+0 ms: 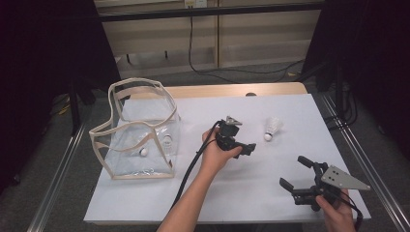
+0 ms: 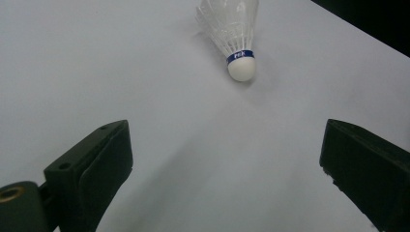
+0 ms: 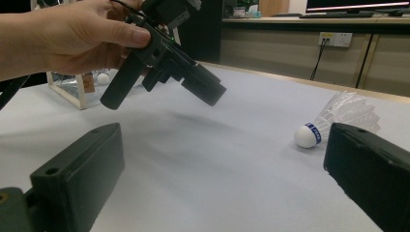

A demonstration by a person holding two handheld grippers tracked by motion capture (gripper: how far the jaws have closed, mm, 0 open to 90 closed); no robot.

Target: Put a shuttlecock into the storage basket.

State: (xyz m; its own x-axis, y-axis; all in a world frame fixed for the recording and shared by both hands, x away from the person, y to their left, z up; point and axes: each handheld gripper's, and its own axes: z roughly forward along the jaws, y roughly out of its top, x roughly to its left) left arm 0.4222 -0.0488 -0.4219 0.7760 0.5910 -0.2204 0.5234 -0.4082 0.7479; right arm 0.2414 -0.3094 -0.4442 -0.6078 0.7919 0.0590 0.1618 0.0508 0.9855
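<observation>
Nearest, the right gripper (image 1: 300,175) is held low with jaws spread and empty. Farther on, the left gripper (image 1: 240,145) is aimed, jaws wide apart, at the shuttlecock (image 1: 272,128) lying on the white desk (image 1: 270,193). It is judged feather-light and crushable, best pinched at the cork (image 2: 241,69). Beyond stands a clear bag (image 1: 138,130).

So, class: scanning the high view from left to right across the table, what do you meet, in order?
Clear bag → left gripper → shuttlecock → right gripper.
</observation>
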